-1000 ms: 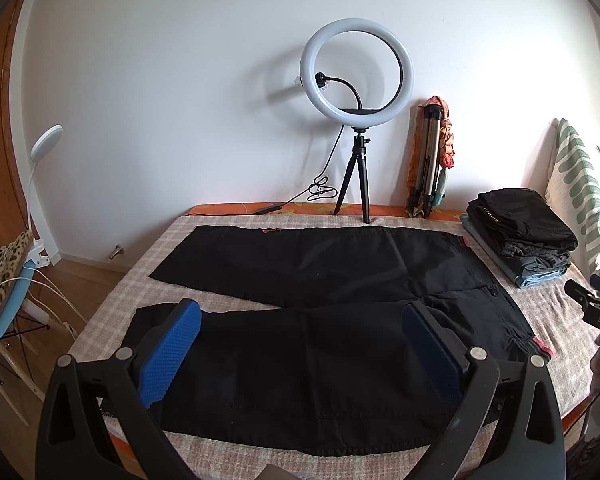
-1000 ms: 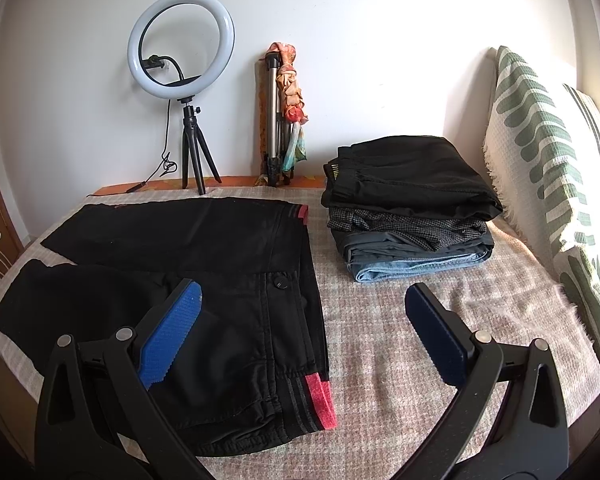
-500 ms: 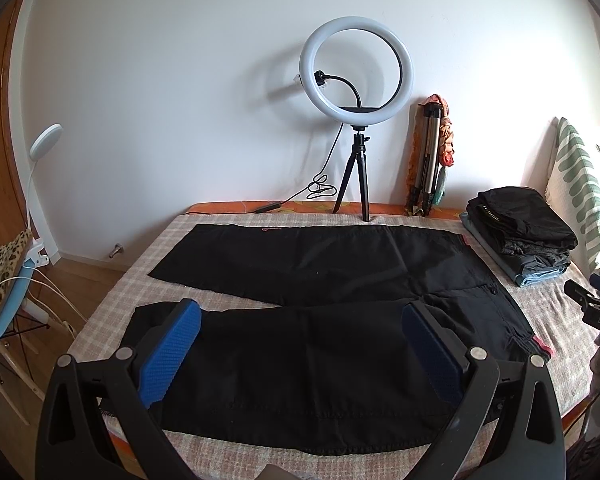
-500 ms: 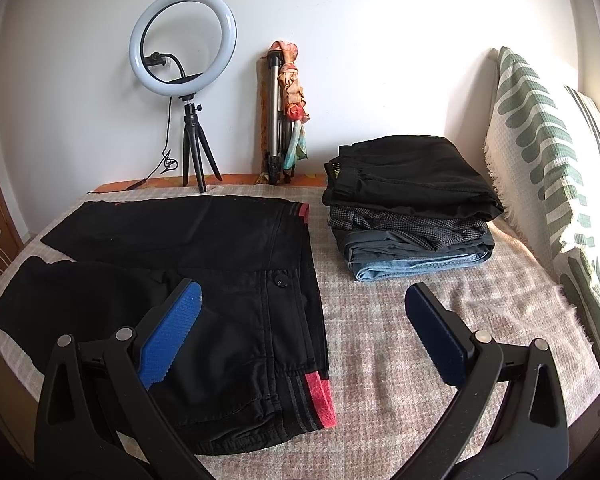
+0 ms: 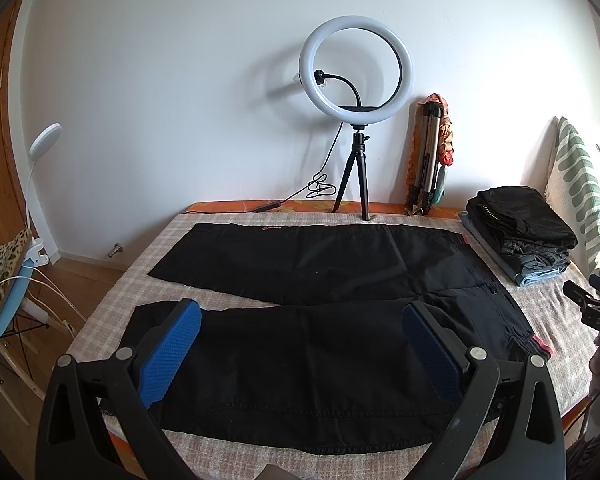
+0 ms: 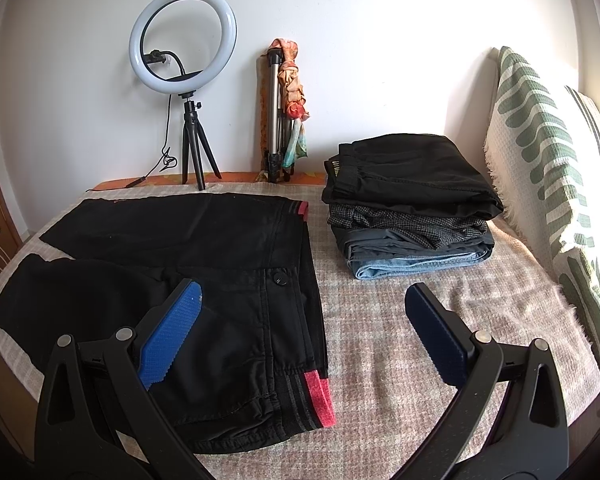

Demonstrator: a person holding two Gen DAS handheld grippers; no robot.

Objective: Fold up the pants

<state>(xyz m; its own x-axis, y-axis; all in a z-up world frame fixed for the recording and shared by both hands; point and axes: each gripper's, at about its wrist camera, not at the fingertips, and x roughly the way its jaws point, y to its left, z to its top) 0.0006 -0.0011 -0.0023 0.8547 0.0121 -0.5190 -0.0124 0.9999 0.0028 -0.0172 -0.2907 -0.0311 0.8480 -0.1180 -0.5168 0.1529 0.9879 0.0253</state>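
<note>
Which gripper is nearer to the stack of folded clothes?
Right. The right gripper hovers just before the folded stack; the left gripper is over the pants legs, farther away.

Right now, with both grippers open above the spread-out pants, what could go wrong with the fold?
1. The pants lie with legs splayed apart, so folding one over the other may leave hems misaligned.
2. The near waistband corner is bunched; the crease may get folded in.
3. The folded clothes stack sits close by; the right hand-held gripper could nudge it.
</note>
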